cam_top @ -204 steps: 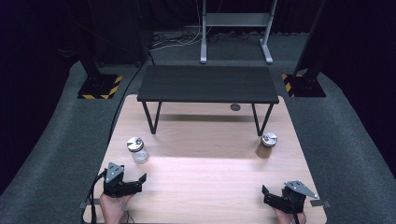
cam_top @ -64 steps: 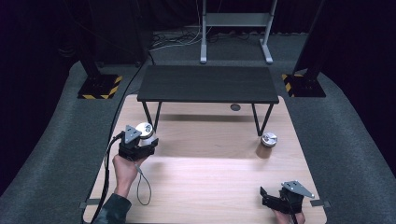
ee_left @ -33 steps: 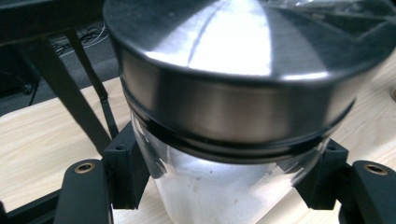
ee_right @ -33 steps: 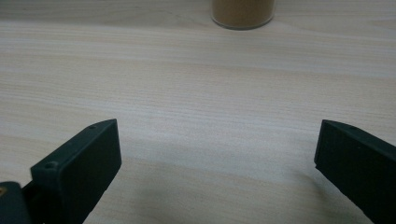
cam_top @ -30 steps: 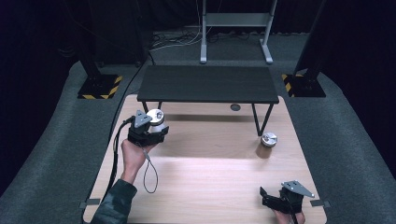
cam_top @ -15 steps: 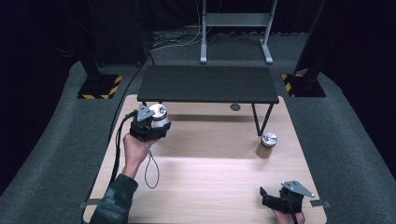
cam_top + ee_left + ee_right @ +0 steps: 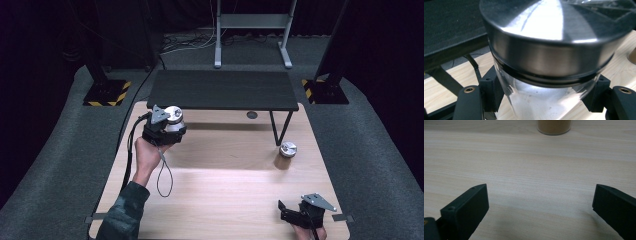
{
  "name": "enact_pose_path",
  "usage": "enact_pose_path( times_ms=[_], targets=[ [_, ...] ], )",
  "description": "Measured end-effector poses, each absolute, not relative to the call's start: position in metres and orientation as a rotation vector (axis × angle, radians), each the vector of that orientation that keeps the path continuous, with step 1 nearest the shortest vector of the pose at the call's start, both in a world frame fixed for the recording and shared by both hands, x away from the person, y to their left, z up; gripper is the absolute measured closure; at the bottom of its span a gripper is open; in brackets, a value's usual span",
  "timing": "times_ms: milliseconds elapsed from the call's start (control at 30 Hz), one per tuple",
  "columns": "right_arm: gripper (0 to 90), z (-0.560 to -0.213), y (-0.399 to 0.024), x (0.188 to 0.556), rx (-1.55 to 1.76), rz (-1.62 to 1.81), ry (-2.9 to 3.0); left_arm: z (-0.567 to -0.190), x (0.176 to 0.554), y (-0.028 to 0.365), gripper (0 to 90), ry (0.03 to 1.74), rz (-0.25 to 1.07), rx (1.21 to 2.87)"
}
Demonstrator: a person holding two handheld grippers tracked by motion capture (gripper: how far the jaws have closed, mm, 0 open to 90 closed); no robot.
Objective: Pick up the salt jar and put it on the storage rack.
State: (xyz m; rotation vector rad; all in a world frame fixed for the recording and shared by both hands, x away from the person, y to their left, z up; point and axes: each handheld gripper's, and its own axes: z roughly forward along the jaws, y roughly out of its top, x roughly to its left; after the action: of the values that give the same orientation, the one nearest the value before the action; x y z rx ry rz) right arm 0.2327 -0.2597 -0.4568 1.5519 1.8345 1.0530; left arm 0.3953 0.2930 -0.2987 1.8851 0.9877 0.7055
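The left claw (image 7: 167, 131) is clamped on a clear jar (image 7: 173, 120) with a metal lid (image 7: 554, 32). In the high view the jar sits between the jaws at the far end of the claw, held above the table (image 7: 225, 190) near its far left corner, just in front of the black shelf (image 7: 222, 89) that stands across the table's far edge. The jar stands roughly upright, lid on top. In the left gripper view the two black jaws press on the glass wall from either side, just below the lid's rim, with the lid looming large above them; the glass below looks pale and clear, and what is inside cannot be told. The left hand (image 7: 147, 152) grips the claw from behind, its cable looping down over the table.

The right claw (image 7: 295, 215) rests low at the near right corner of the table, its jaws standing wide apart with only bare wood between them in the right gripper view. A second jar (image 7: 286, 155), filled with something brown and also capped with a metal lid, stands on the table well ahead of that claw, near the shelf's right leg; its base shows at the top of the right gripper view (image 7: 554, 126).
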Motion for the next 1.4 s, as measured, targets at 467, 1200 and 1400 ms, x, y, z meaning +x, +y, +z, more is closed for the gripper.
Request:
enact_pose_path(
  times_ms=[467,1200,1400],
  targets=[
    [0.0,-0.456,-0.259,0.233,1.555,1.048,1.838,-0.281,0.403,0.288,31.3,0.941,0.704,1.883],
    [0.0,-0.456,-0.260,0.234,1.556,1.052,1.842,-0.251,0.422,0.272,31.3,0.895,0.700,1.886],
    [0.0,-0.456,-0.260,0.234,1.556,1.051,1.845,-0.242,0.424,0.268,31.3,0.881,0.709,1.888]
  ],
)
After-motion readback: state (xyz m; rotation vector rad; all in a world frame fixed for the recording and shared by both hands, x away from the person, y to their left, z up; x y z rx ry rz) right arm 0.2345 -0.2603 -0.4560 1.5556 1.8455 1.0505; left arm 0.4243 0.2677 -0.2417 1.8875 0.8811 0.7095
